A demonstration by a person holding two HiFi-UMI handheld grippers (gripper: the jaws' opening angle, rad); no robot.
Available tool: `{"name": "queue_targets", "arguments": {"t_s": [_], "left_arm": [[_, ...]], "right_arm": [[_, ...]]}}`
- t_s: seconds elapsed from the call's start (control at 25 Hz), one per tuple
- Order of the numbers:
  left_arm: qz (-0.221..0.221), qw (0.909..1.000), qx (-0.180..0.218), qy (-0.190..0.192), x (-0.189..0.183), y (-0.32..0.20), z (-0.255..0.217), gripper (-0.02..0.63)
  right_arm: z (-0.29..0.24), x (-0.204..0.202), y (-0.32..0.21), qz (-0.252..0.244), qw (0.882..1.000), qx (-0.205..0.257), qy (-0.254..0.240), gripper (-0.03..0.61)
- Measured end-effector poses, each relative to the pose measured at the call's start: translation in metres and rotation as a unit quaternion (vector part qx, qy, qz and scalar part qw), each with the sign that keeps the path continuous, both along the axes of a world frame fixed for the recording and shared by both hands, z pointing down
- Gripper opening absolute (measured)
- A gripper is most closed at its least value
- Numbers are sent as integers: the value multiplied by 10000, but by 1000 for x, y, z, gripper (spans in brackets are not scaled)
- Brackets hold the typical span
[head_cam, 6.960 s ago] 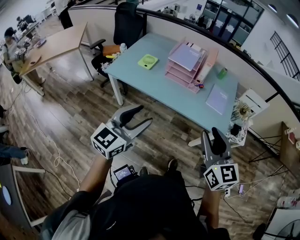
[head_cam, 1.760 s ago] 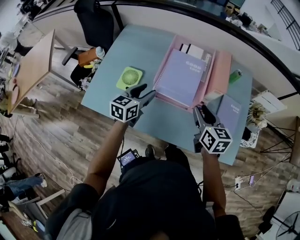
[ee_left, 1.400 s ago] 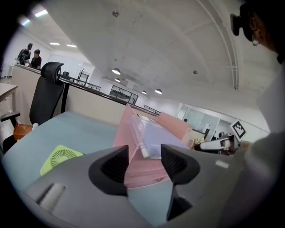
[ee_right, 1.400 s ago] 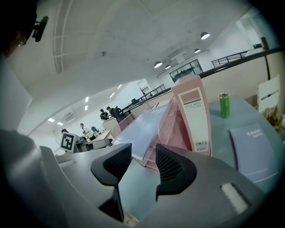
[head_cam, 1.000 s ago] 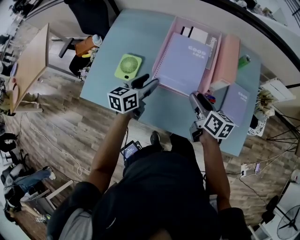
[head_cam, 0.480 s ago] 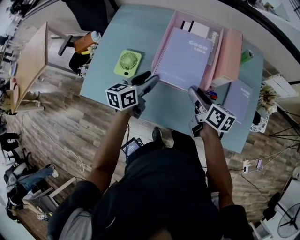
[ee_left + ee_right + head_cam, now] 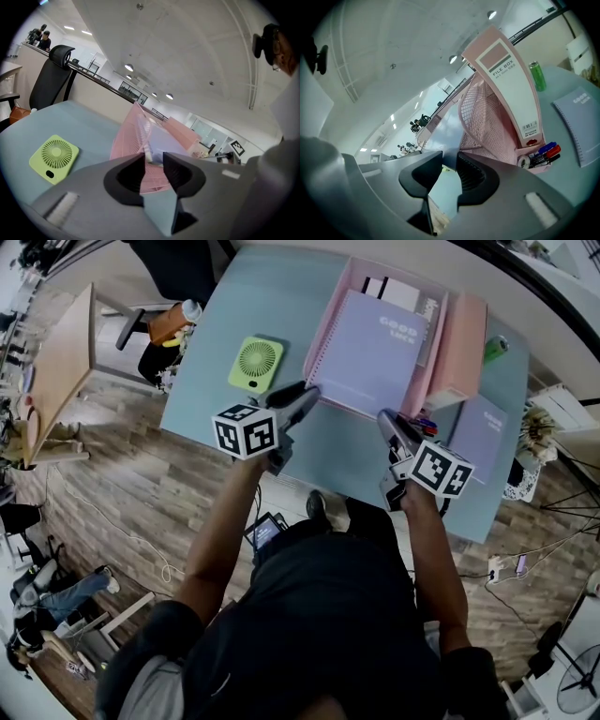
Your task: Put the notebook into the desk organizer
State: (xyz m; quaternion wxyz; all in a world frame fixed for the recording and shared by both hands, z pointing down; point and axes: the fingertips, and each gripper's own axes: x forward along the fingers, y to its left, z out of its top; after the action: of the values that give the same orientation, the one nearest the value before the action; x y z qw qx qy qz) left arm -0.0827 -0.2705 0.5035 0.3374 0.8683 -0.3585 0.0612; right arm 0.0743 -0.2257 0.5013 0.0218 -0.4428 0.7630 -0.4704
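A purple notebook (image 7: 478, 435) lies flat on the blue table (image 7: 216, 343), right of the pink mesh desk organizer (image 7: 323, 324); it shows in the right gripper view too (image 7: 576, 126). A second purple notebook (image 7: 375, 338) rests on the organizer's top tray. My left gripper (image 7: 305, 395) hovers at the organizer's near left corner (image 7: 129, 136). My right gripper (image 7: 384, 420) hangs at its near right corner (image 7: 487, 126), left of the table notebook. Both pairs of jaws have just been closing. Each (image 7: 153, 159) (image 7: 450, 164) keeps a narrow gap with nothing in it.
A green fan (image 7: 255, 364) sits left of the organizer. A pink file box (image 7: 511, 79) stands against its right side, with pens (image 7: 543, 152) at its foot and a green can (image 7: 537, 75) behind. A black office chair (image 7: 49, 79) stands beyond the table.
Both grippers' jaws have drawn much closer together. The hands have stayed at the organizer's front corners.
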Motion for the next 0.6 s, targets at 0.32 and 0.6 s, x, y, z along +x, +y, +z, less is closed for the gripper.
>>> {"name": "queue_targets", "arguments": {"t_s": [0.32,0.6], "left_arm": [[-64,9986,295,-439,-3,1,-6,160],[-45,9928,741,-939,-2,6,-13,147]], "right_arm": [[-15,1,0,-74,9971,250,717,84],[-25,-2,3,-215,9870,652,1456,83]]}}
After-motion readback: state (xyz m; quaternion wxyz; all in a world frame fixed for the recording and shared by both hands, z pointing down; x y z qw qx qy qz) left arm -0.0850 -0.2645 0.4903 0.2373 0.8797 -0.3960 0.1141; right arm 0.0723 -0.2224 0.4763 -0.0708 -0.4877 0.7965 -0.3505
